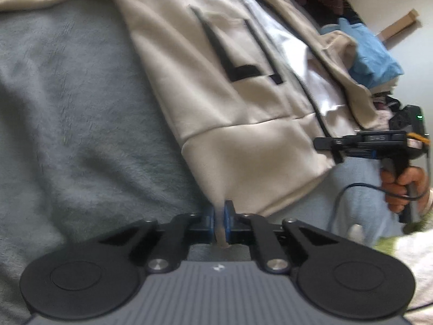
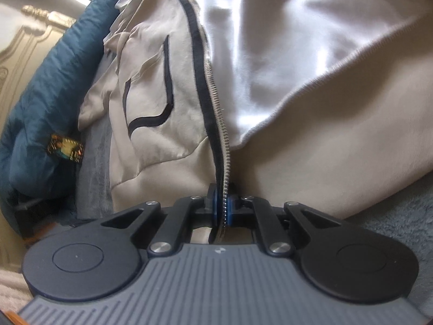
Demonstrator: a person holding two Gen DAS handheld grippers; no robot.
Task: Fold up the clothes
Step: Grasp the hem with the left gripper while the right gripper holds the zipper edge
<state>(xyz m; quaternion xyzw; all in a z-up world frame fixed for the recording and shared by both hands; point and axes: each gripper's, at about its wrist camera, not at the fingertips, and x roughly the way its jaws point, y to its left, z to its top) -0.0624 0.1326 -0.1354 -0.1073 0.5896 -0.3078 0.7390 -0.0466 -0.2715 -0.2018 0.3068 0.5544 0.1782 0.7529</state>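
One grey fleece blanket (image 1: 67, 108) carries one beige zip-up hoodie (image 1: 216, 108), unzipped, its long axis running from the hem near both grippers away toward the cut-off hood end. The left gripper (image 1: 219, 220) pinches the hem corner; the right gripper (image 2: 223, 210) clamps the zipper edge (image 2: 213, 94).

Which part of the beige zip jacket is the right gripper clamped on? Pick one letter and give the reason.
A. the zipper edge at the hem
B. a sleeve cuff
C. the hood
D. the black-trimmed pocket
A: in the right wrist view, the right gripper has its jaws shut on the zipper edge at the bottom of the beige zip jacket, with the metal teeth running down between the pads.
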